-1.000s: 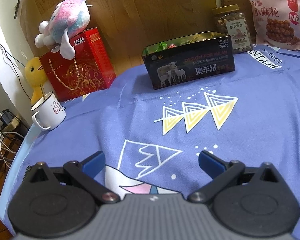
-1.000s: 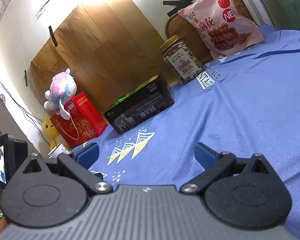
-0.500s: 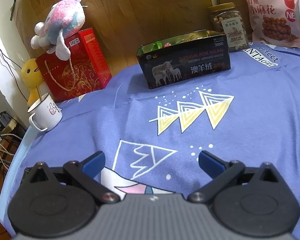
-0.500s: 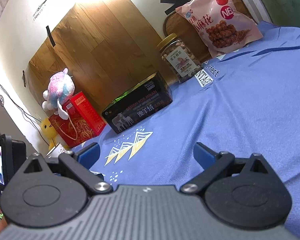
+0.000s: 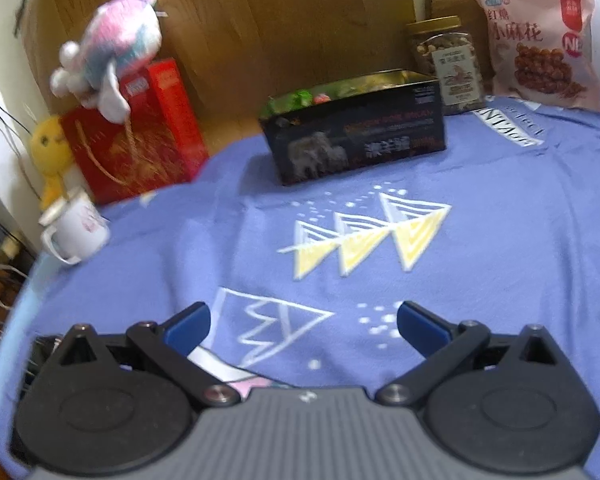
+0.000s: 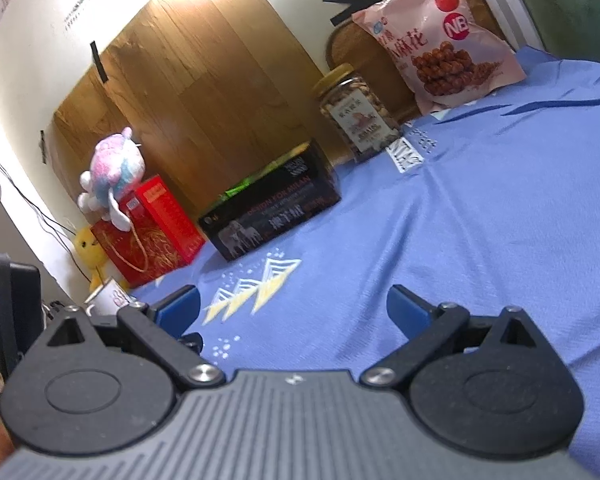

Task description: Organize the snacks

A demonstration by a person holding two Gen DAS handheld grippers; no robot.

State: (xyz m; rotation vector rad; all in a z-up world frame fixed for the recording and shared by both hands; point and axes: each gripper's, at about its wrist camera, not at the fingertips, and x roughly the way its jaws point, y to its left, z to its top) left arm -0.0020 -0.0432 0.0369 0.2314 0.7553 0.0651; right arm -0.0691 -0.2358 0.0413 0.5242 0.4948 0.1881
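Jar (image 5: 444, 66): far edge of cloth (image 5: 500, 240), beside bag (image 5: 540, 44); likely rigid, slippery, heavy, so grip mid-body. Left gripper (image 5: 302, 322) and right gripper (image 6: 292, 312): wide apart, empty.

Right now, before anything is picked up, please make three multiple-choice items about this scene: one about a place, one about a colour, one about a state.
1. Where is the plush toy?
A. on top of the red gift bag
B. inside the black box
C. against the pink snack bag

2. What colour is the lid of the nut jar?
A. red
B. yellow
C. blue

3. How are the left gripper and the right gripper?
A. both shut on snacks
B. left open, right holding the jar
C. both open and empty

Answers:
1 A: the toy sits on the bag's top edge.
2 B: the right wrist view shows a yellow cap.
3 C: in each view the blue fingers stand wide apart with only cloth between them.
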